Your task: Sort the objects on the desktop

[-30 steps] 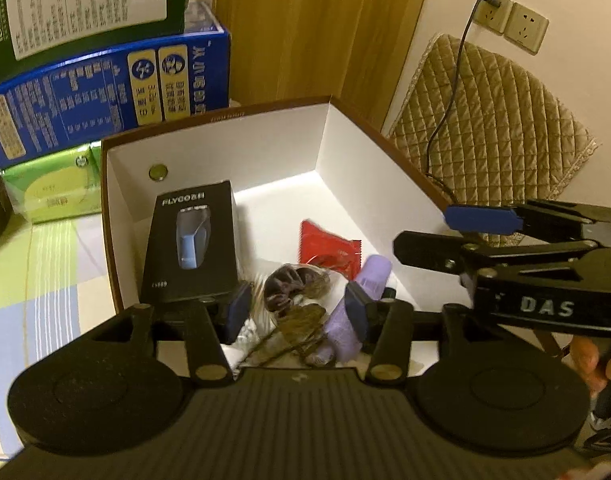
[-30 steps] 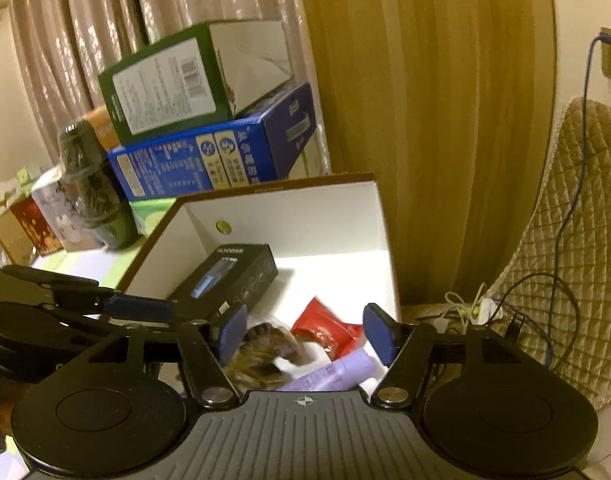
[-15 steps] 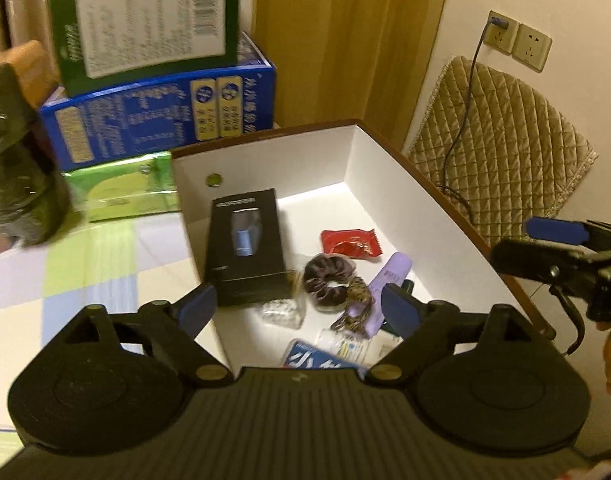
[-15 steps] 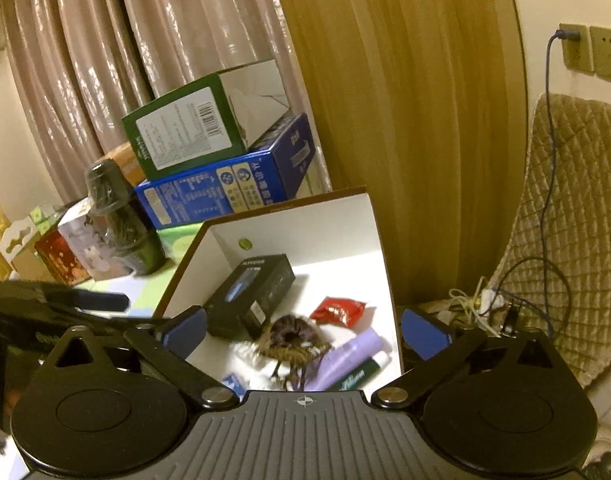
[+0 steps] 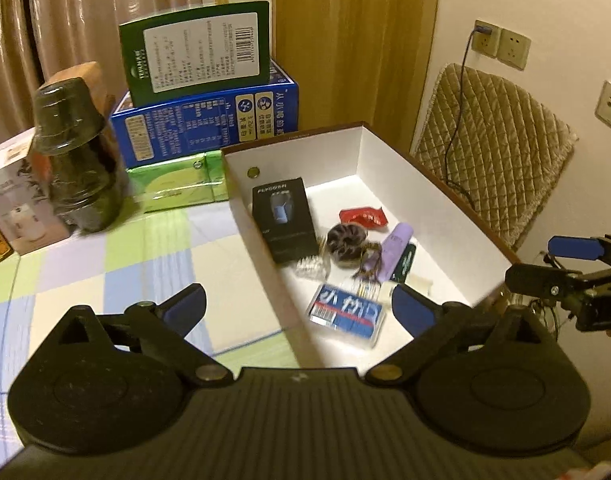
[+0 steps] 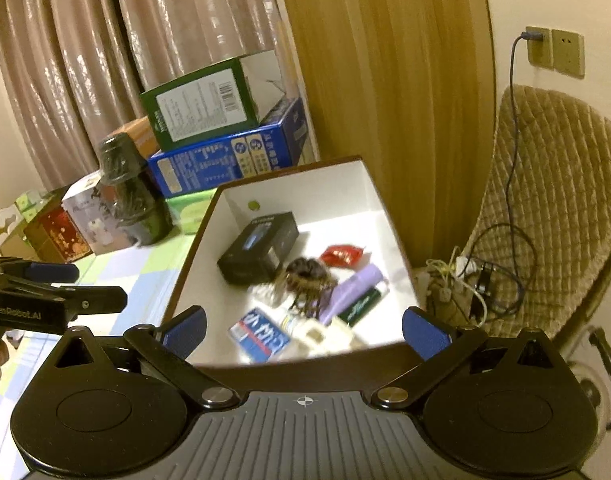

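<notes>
A brown box with white walls (image 5: 385,152) (image 6: 305,188) holds a black carton (image 5: 283,216) (image 6: 259,246), a red packet (image 5: 363,216), a dark scrunchie (image 5: 345,240), a purple tube (image 5: 395,250) (image 6: 355,288) and a blue-and-white pack (image 5: 345,316) (image 6: 261,336). My left gripper (image 5: 299,310) hovers over the box's near left edge; its jaws are opening and nothing is between them. My right gripper (image 6: 305,330) hangs above the box's near wall, open wide and empty.
A green carton (image 5: 197,52) sits on a blue carton (image 5: 209,120) behind the box. A dark wrapped jar (image 5: 77,156) and a green pack (image 5: 177,184) stand to its left on the checked cloth (image 5: 105,264). A quilted chair (image 5: 493,152) and cables (image 6: 485,272) lie to the right.
Both grippers have pulled back and up from inside the box and their jaws have spread wide. The scrunchie and purple tube lie loose in the box, and more of its contents show.
</notes>
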`<control>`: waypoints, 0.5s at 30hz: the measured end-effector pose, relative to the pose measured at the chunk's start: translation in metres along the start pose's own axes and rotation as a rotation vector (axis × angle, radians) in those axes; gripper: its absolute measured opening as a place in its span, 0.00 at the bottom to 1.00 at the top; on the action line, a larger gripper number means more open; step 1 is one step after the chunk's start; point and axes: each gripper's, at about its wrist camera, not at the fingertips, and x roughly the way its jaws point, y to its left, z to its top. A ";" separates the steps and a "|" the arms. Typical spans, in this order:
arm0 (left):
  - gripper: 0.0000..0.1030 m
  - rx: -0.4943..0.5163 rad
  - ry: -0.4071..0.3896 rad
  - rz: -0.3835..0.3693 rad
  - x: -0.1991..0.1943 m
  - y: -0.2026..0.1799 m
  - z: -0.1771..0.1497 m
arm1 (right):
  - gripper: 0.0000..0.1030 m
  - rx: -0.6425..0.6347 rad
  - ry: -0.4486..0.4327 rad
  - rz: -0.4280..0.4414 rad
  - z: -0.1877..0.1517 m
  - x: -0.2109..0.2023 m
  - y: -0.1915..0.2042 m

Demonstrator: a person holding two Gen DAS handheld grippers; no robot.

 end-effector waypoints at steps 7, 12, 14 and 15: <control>0.98 -0.010 -0.005 0.007 -0.040 0.009 -0.030 | 0.98 -0.033 0.014 -0.032 -0.028 -0.027 0.032; 0.99 -0.017 -0.008 0.029 -0.069 0.016 -0.050 | 0.98 -0.040 0.019 -0.062 -0.047 -0.045 0.052; 0.99 -0.020 -0.006 0.033 -0.079 0.018 -0.059 | 0.98 -0.046 0.024 -0.069 -0.054 -0.051 0.059; 0.99 -0.023 -0.003 0.034 -0.084 0.019 -0.064 | 0.98 -0.050 0.029 -0.070 -0.058 -0.054 0.063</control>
